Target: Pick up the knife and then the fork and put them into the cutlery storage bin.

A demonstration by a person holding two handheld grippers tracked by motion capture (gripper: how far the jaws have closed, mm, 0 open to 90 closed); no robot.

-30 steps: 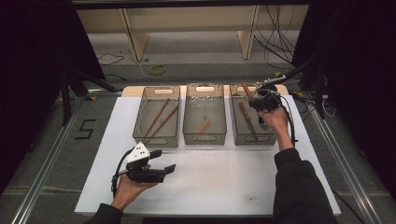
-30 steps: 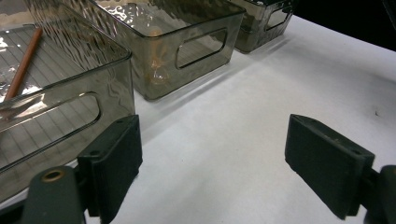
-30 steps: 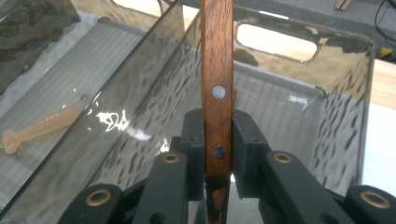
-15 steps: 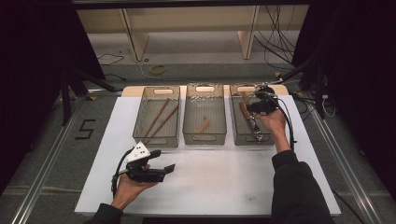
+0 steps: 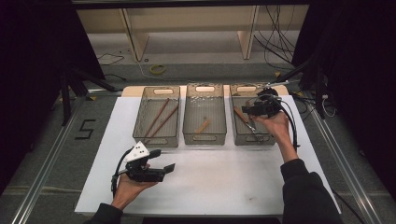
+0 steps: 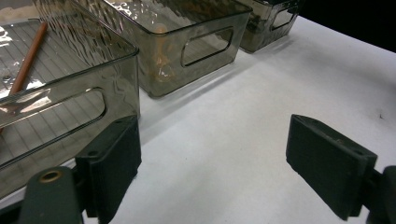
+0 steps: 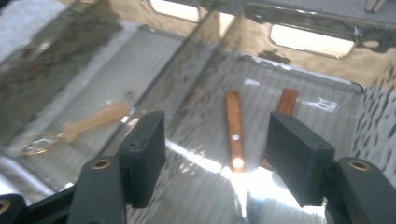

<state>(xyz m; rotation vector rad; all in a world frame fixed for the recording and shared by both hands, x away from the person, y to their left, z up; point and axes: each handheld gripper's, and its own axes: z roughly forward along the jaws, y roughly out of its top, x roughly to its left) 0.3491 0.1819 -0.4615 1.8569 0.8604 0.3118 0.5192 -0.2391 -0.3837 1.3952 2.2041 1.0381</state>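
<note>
White sheeting (image 5: 219, 182) covers the table, and three smoky clear plastic bins stand in a row at its far side; dark curtains and loose cables ring the room beyond.

From the high view, take the right bin (image 5: 251, 122) as the landmark. The right gripper (image 5: 259, 108) hangs over its far right part, with the hand under it at the bin's right wall. A second ago it was farther right and higher, past the bin's outer corner; it has since come inward and down over the bin. That reads as the approach to a pick from this bin, not yet a grasp. A brown-handled utensil (image 5: 241, 115) lies slanted on the bin floor, left of the gripper. The middle bin (image 5: 204, 120) holds a small pale wooden piece (image 5: 203, 126), and the left bin (image 5: 158, 122) two long brown sticks (image 5: 159, 119). Well in front of the bins, the left gripper (image 5: 164, 168) rests on the sheet where it was, jaws apart.

In the left gripper view, its jaws stand wide with nothing but white sheet between them, the left bin (image 6: 60, 98) just beside.

In the right gripper view, the jaws are wide and empty, framing two reddish-brown handles (image 7: 235, 128) on the ribbed floor below. Through the wall, the pale wooden spoon (image 7: 84, 123) lies next door.
</note>
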